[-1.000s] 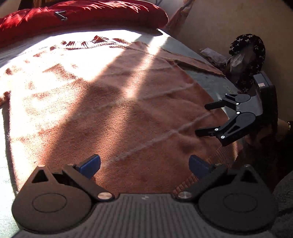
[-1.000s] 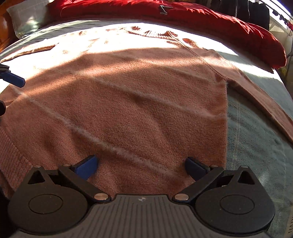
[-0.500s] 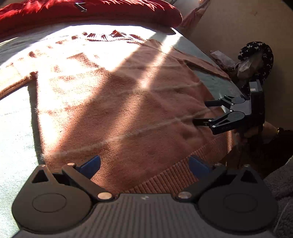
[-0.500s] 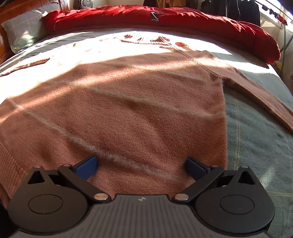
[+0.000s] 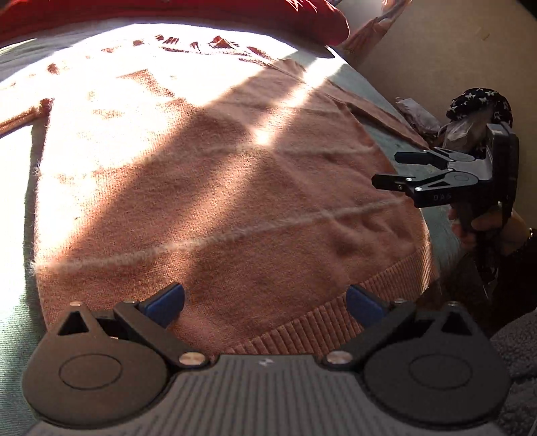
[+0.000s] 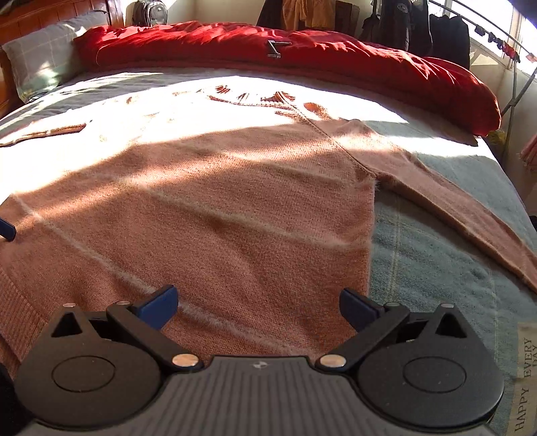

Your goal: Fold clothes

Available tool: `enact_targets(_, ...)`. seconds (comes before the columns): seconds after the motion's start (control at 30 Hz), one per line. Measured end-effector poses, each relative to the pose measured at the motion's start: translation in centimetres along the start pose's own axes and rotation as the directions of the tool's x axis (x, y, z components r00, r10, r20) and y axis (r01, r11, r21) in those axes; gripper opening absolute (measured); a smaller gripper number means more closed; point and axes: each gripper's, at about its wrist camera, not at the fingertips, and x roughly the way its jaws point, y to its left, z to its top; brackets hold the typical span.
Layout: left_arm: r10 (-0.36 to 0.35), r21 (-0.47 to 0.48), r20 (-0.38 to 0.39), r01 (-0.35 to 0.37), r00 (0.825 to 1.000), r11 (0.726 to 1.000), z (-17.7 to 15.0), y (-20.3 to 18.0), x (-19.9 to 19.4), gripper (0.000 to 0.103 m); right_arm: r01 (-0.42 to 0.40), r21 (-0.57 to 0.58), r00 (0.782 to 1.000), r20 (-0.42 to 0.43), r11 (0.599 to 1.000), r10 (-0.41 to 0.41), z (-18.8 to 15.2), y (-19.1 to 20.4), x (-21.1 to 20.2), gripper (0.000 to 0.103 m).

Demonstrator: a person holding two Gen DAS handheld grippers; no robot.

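A salmon-pink knit sweater (image 5: 214,187) (image 6: 208,214) lies flat on the bed, collar at the far end, ribbed hem (image 5: 335,322) nearest me. One sleeve (image 6: 470,214) stretches out to the right. My left gripper (image 5: 265,302) hovers open over the hem with nothing between its blue pads. My right gripper (image 6: 256,307) also stands open above the sweater's lower right part. In the left wrist view the right gripper (image 5: 389,169) shows at the sweater's right edge, held by a hand (image 5: 483,224), jaws apart. A blue fingertip (image 6: 6,229) of the left gripper shows at the far left.
The sweater rests on a grey-green bedspread (image 6: 436,275). A red duvet (image 6: 302,50) lies across the far end, with a grey pillow (image 6: 37,63) at the left. Dark clothes (image 6: 416,30) hang behind. A dark star-patterned item (image 5: 480,104) sits beside the bed.
Both grippers have drawn back toward the hem, so more of the sweater and the bedspread beside it shows. Both stay open.
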Motion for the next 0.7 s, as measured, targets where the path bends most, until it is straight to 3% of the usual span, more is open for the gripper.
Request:
enact_targets(0.07,0.015,-0.02,0.004,-0.015,1.0,1.0,-0.3,-0.1,0.2,0.102,-0.022,0.022,1.0,0.004,1.0,0.022,1.6,-0.5,1.7,0.103)
enact_targets(0.2,0.039,-0.058,0.032,-0.037,0.999,0.998,-1.3,0.1,-0.6,0.102,-0.038,0.08,0.994,-0.104,0.996,0.046,1.7,-0.7,5.8,0.103)
enact_targets(0.3,0.064,-0.091,0.062,-0.058,0.996,0.994,-1.2,0.7,-1.9,0.102,-0.04,0.065,0.997,-0.064,0.997,0.045,0.6,-0.5,5.5,0.103)
enact_targets(0.53,0.143,-0.062,0.216,-0.133,0.966,0.989,4.2,2.9,-3.2,0.102,-0.039,0.079,0.994,-0.095,0.996,0.047,0.9,-0.6,6.1,0.103)
enact_targets(0.7,0.141,-0.113,0.174,-0.123,0.975,0.986,6.8,5.6,0.3,0.102,-0.029,0.074,0.995,-0.093,0.997,0.036,0.8,-0.4,6.1,0.103)
